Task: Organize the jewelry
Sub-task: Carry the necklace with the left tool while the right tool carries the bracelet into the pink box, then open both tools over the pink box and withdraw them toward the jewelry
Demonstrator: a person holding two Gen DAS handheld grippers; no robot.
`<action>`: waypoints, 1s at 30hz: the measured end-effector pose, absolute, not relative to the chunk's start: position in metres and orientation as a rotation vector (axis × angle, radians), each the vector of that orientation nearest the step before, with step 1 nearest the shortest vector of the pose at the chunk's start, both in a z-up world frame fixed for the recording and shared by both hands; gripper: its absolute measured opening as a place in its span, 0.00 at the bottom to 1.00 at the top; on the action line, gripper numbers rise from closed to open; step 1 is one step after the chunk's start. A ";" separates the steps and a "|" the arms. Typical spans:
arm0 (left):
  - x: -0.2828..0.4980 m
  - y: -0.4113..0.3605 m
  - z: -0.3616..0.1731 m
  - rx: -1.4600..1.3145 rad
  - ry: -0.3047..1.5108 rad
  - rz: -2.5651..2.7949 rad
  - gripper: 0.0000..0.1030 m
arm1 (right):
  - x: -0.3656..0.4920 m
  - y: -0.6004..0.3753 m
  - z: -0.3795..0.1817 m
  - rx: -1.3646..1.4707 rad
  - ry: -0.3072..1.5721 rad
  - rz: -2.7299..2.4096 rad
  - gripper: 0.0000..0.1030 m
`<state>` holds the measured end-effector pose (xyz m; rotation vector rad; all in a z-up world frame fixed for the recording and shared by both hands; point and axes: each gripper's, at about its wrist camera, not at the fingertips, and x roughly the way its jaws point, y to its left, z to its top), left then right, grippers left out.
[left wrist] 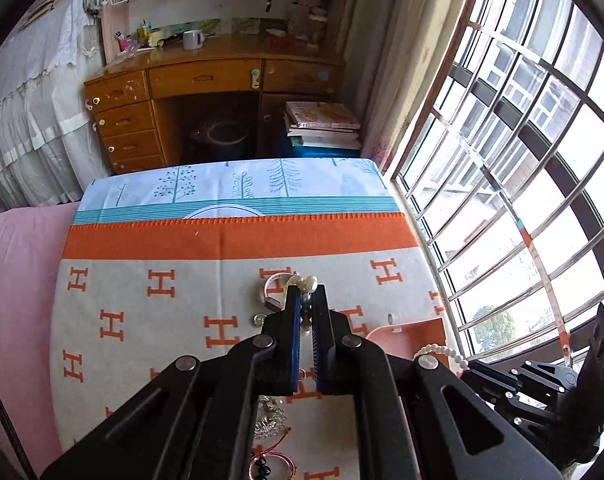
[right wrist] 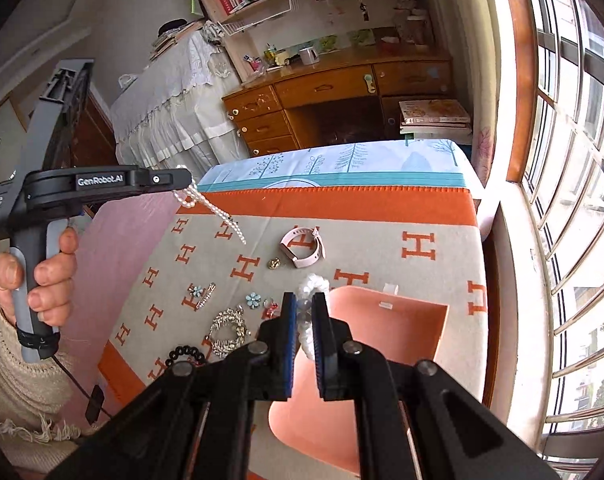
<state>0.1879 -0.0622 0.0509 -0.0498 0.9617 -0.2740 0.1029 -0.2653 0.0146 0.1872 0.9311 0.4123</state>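
Both fisheye cameras sit just behind their own tool, looking forward and steeply down along the two fingers at the surface covered by an orange-and-cream blanket patterned with H letters [left wrist: 150,320]. The left view looks straight toward the far wooden desk [left wrist: 206,80], with the barred window [left wrist: 522,200] on its right. The right view stands further right and leans left, catching the left tool [right wrist: 182,178] high at its left edge. Both share the blanket, the salmon-pink plastic tray [right wrist: 386,320], desk and window.

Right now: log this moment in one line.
left gripper: shut on pearl strand | right gripper: shut on white bracelet | tray: below right
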 end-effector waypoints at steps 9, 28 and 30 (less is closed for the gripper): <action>0.138 -0.143 0.026 0.042 1.009 -0.481 0.03 | 0.068 -0.270 -0.049 0.242 1.055 0.396 0.08; 0.106 -0.157 -0.068 0.187 0.987 -0.389 0.69 | 0.021 -0.265 -0.057 0.131 0.921 0.126 0.32; 0.101 -0.146 -0.064 0.171 0.961 -0.368 0.75 | 0.020 -0.262 -0.055 0.118 0.911 0.121 0.32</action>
